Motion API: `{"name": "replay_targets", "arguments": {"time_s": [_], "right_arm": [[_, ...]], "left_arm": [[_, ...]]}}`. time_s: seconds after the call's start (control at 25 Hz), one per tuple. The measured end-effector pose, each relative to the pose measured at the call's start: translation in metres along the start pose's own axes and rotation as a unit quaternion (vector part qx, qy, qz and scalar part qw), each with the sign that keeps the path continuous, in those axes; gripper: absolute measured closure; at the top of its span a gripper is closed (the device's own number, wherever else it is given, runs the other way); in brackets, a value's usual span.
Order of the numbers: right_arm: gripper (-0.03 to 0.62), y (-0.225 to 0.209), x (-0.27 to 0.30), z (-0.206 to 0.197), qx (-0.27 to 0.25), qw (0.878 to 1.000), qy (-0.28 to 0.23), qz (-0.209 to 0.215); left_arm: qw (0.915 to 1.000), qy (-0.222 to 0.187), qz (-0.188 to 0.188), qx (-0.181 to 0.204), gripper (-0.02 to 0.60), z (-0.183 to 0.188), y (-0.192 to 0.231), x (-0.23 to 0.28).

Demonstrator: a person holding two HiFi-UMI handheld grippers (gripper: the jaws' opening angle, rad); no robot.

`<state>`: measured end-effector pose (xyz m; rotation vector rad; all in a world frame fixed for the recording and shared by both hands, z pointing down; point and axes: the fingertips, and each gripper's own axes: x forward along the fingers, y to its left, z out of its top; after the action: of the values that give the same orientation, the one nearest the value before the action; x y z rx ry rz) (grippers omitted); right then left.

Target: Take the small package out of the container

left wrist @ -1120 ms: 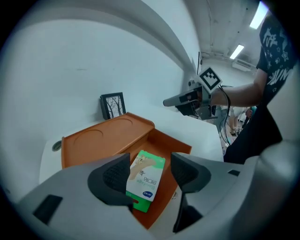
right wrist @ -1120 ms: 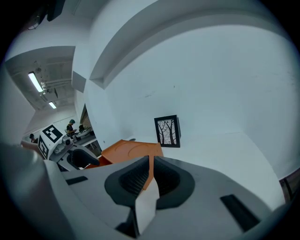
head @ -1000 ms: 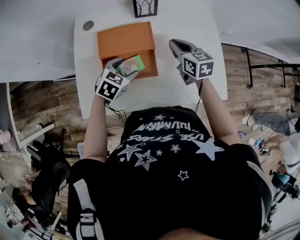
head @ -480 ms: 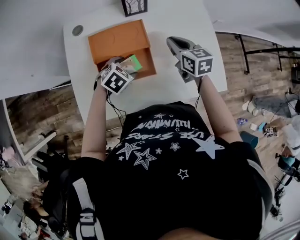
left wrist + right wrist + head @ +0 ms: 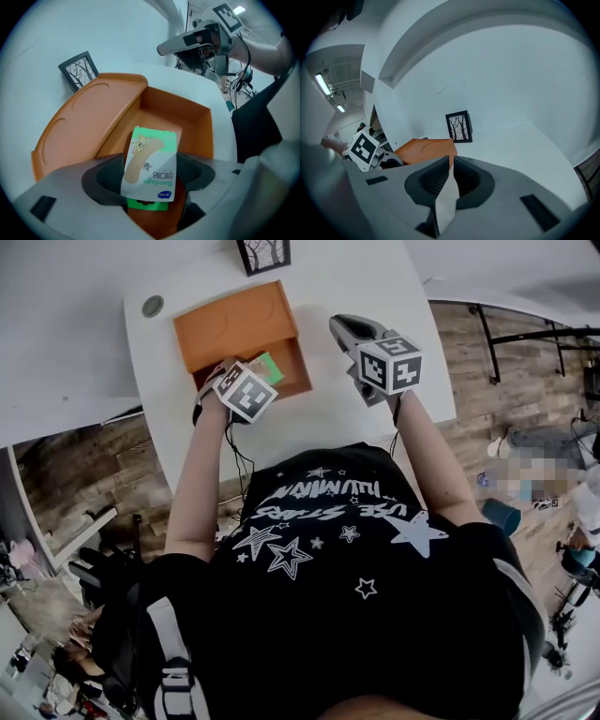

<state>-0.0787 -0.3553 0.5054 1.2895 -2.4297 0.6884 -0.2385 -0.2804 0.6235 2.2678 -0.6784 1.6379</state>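
Your left gripper (image 5: 152,176) points steeply down into the container (image 5: 206,133). Its jaws have just been opening and now stand spread wide. The package (image 5: 151,154) is between them, printed face toward the camera. No pad visibly presses on it, so treat it as not gripped. The package is inside the container, leaning over the near end of the floor, so the removal step is not yet done. Risk one: the jaws flank the package's side edges, not its flat faces. It looks thin and flexible, so closing across its width would probably buckle it, and it could spring out or slide down. Risk two: the jaw tips sit low, close to the orange floor and walls. Closing or pushing further could catch the container instead of the package. Risk three: nothing holds the container down, so a snagged lift would likely drag or tip it on the tabletop (image 5: 328,418). Beyond the package, the open lid (image 5: 89,117) lies back toward the picture frame (image 5: 79,70), and a bump there could knock the frame over. Your right gripper (image 5: 451,161) hangs above the tabletop, well apart from the container, with its jaws pressed together at the tips. A pale sliver shows between them. Whether it is a thin sheet or the tabletop seen through the gap cannot be told.
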Motion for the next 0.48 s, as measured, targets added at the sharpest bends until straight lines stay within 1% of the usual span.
{"name": "replay_targets", "arguments": {"time_s": [0.04, 0.16, 0.48], "right_arm": [[0.536, 0.000, -0.001, 0.000, 0.001, 1.000, 0.000, 0.000], [0.536, 0.002, -0.002, -0.001, 0.002, 1.000, -0.002, 0.001], [0.536, 0.005, -0.009, -0.003, 0.002, 1.000, -0.004, 0.012]], "left_arm": [[1.0000, 0.004, 0.000, 0.001, 0.215, 0.000, -0.001, 0.000], [0.9998, 0.008, -0.019, -0.002, 0.215, 0.003, -0.011, -0.014], [0.9997, 0.007, -0.022, -0.002, 0.216, 0.005, -0.017, -0.016]]}}
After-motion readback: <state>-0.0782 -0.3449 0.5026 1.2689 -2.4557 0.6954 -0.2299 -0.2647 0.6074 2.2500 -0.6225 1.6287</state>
